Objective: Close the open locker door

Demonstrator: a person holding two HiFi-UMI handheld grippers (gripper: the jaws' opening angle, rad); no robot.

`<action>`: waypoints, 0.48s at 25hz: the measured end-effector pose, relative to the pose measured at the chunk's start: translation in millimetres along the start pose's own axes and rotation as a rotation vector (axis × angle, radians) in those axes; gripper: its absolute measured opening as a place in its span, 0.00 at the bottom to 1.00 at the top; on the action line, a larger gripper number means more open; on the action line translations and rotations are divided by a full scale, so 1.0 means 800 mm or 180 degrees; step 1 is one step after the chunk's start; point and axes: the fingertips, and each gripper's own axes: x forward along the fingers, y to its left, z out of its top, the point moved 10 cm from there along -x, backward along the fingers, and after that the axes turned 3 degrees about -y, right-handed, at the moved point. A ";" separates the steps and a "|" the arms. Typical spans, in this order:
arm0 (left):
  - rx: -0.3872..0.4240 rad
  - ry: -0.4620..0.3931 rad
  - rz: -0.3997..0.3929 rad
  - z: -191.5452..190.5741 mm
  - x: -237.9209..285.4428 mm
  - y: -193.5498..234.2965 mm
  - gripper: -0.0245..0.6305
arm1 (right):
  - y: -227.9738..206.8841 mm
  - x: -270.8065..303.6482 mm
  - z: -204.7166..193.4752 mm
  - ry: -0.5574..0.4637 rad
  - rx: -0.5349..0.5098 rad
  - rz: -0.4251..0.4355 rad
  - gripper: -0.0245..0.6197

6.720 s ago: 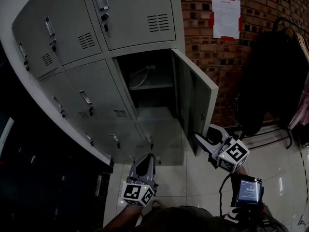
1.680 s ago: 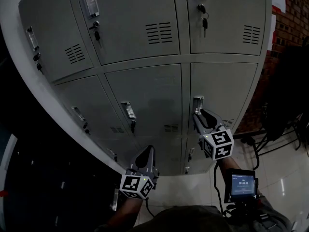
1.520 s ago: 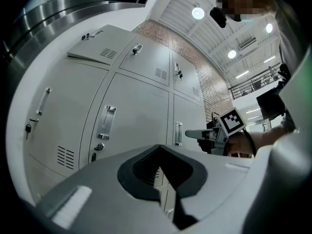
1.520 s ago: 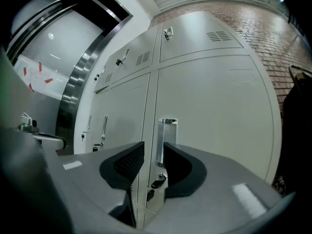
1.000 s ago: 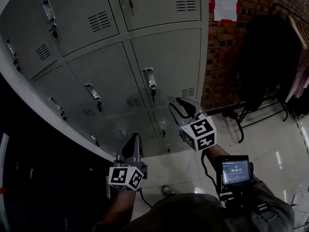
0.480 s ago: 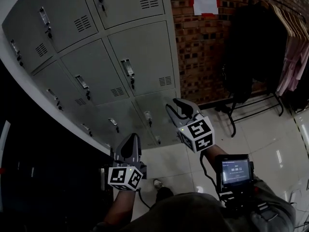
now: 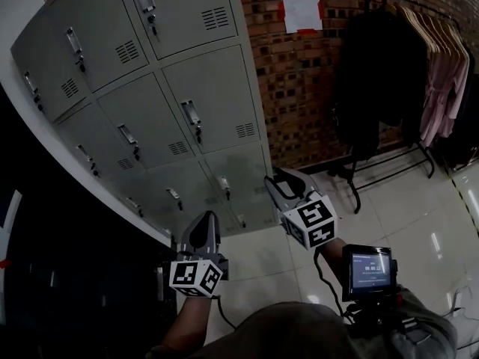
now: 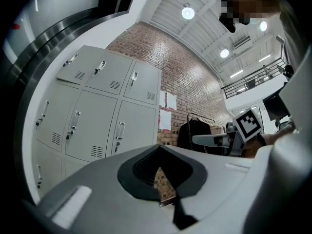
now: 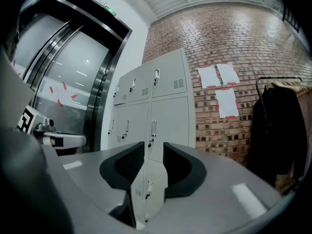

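The grey locker bank (image 7: 112,81) fills the left of the head view, and every door on it is closed. The right column's middle door (image 7: 213,99) sits flush with its handle at its left edge; it also shows in the right gripper view (image 9: 170,121) and the left gripper view (image 8: 136,126). My right gripper (image 7: 281,179) hangs in the air well short of the lockers, its jaws apart with nothing between them (image 9: 153,152). My left gripper (image 7: 203,221) is lower and to the left, its pads meeting at the tips (image 8: 159,152) and holding nothing.
A brick wall (image 7: 299,88) with a taped paper sheet (image 7: 299,6) stands right of the lockers. A clothes rack (image 7: 389,81) with dark coats and pink garments is at the right. Glossy floor tiles (image 7: 419,223) lie below. A small screen (image 7: 368,269) rides on the right forearm.
The locker door, open in the oldest frame, is now shut. My right gripper has come off the door's handle and drawn back, and the view has moved away from the lockers.
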 end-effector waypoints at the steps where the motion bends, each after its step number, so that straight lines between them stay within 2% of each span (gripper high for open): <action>1: 0.0005 -0.0010 -0.0019 0.003 -0.001 0.002 0.04 | 0.002 -0.005 0.000 0.0006 0.0008 -0.0037 0.24; 8: -0.0036 -0.0020 -0.0078 0.014 -0.018 0.024 0.04 | 0.032 -0.025 -0.007 0.0080 0.0070 -0.0214 0.22; 12: -0.0066 -0.0026 -0.0102 0.013 -0.030 0.032 0.04 | 0.049 -0.029 -0.008 0.0081 0.0037 -0.0288 0.13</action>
